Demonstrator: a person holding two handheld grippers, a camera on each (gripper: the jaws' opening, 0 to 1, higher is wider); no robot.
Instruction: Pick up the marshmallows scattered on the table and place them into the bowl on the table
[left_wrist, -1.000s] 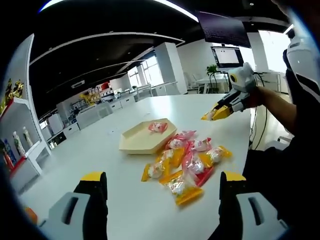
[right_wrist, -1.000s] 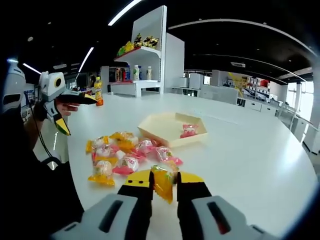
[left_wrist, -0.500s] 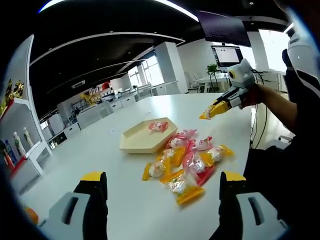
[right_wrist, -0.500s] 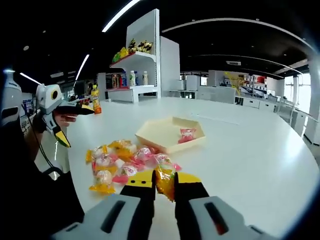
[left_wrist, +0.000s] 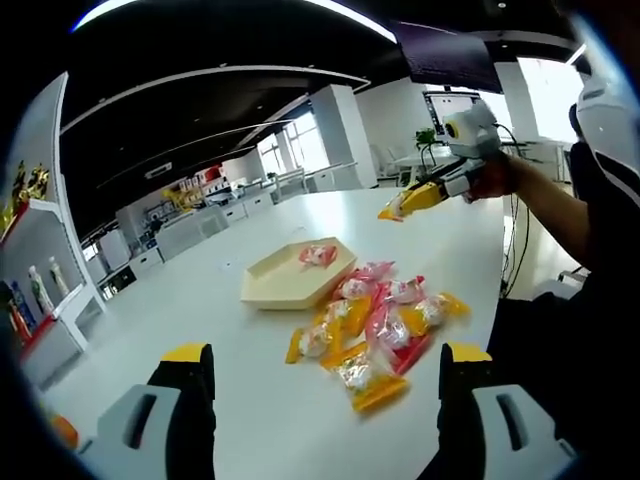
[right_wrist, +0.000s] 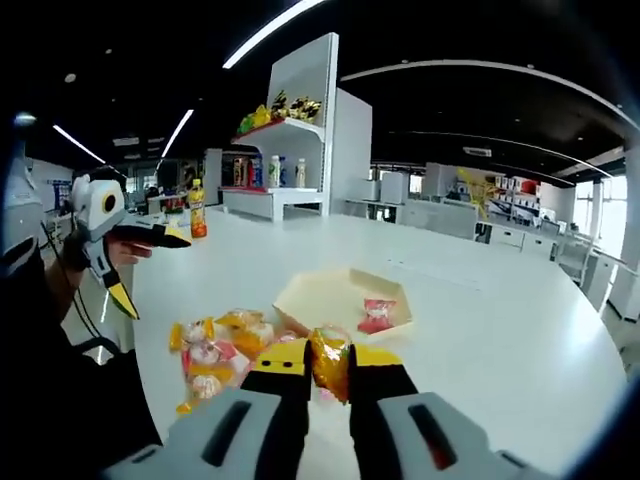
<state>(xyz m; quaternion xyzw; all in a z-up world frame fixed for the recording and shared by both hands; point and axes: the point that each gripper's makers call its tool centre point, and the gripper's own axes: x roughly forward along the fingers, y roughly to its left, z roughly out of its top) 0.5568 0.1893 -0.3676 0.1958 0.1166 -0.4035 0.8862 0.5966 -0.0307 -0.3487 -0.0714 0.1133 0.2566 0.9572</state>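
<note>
Right gripper view: left gripper (right_wrist: 140, 262) held off to the side, jaws spread and empty; loose marshmallows (right_wrist: 215, 350) heaped just beside the bowl (right_wrist: 300, 296). Right gripper (right_wrist: 328, 366) is clamped on a marshmallow packet (right_wrist: 328, 360). Packets look light, soft and crinkly-slick; best pinched by the wrapper's crimped end.

The white table (left_wrist: 250, 330) carries a cream hexagonal bowl (left_wrist: 283, 281); wrapped marshmallows (left_wrist: 375, 330) lie clustered just beside the bowl.

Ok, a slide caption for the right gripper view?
Right tool holds a yellow-wrapped marshmallow above the beige hexagonal bowl.
</note>
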